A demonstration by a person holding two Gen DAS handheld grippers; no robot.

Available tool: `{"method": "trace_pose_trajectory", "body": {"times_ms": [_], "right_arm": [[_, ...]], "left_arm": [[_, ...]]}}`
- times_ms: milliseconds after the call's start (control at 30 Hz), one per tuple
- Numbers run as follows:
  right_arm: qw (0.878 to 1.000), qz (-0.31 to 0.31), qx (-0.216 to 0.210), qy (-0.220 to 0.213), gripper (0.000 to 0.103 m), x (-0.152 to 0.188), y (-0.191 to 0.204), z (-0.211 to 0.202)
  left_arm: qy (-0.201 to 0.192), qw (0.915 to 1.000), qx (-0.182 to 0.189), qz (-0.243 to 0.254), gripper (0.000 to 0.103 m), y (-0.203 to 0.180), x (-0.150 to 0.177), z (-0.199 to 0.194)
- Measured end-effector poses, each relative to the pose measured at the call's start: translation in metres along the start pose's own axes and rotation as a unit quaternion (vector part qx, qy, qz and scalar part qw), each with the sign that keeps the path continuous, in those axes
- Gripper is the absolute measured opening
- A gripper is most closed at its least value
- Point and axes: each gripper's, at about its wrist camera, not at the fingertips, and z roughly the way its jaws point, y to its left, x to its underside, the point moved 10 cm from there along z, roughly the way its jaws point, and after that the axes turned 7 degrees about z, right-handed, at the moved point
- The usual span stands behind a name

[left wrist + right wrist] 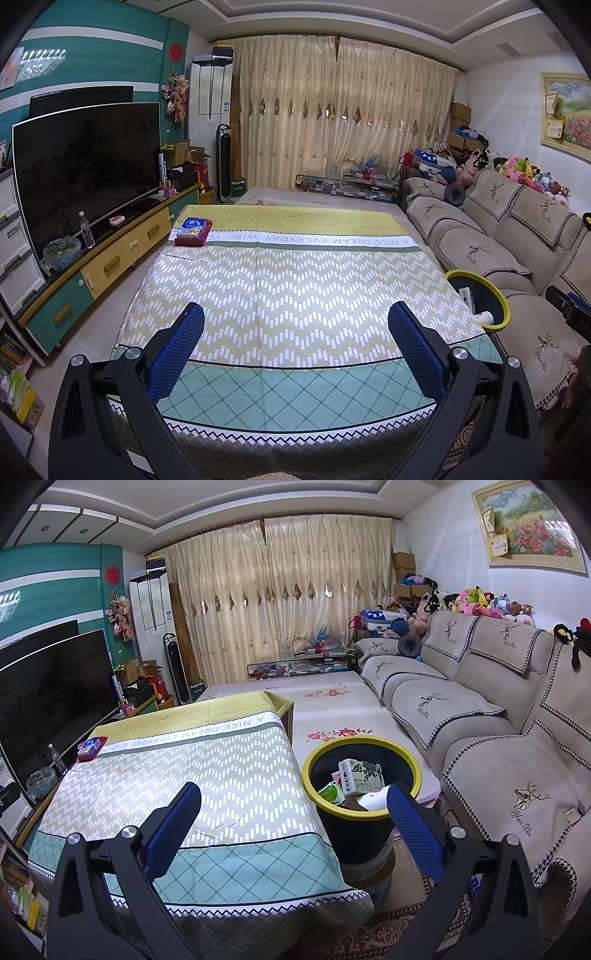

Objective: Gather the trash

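Right wrist view: a table under a patterned cloth (177, 775) fills the lower left of the frame, and the beige sofa (480, 709) runs down the right side. Just beside the table's right edge, at centre frame, stands a black trash bin (354, 834) with a yellow rim, upright on a low stool. In it lies a white drink carton (360, 777), tilted, its long axis running from upper left to lower right, with a green-and-white wrapper (330, 792) to its left and a white paper piece (375, 801) at the near rim. Near the table's far left corner lies a flat red tissue pack (89, 748).

The right gripper (293, 805) hangs with its blue pads wide apart and nothing between them, one pad over the cloth, the other over the bin's rim.

In the left wrist view, the left gripper (295, 325) is likewise spread wide and empty above the cloth; the bin sits at the right edge.
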Motion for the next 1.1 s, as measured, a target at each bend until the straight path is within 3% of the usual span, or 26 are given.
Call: {"method": "trace_pose_trajectory", "body": {"times_ms": [900, 1100], "right_arm": [[1.000, 0.001, 0.001, 0.003, 0.096, 0.002, 0.000, 0.000], [1.000, 0.001, -0.002, 0.011, 0.096, 0.013, 0.005, 0.005]], "left_arm": [[0.008, 1.0000, -0.002, -0.001, 0.098, -0.001, 0.006, 0.010], [0.018, 0.9995, 0.024, -0.002, 0.098, -0.005, 0.010, 0.022]]}}
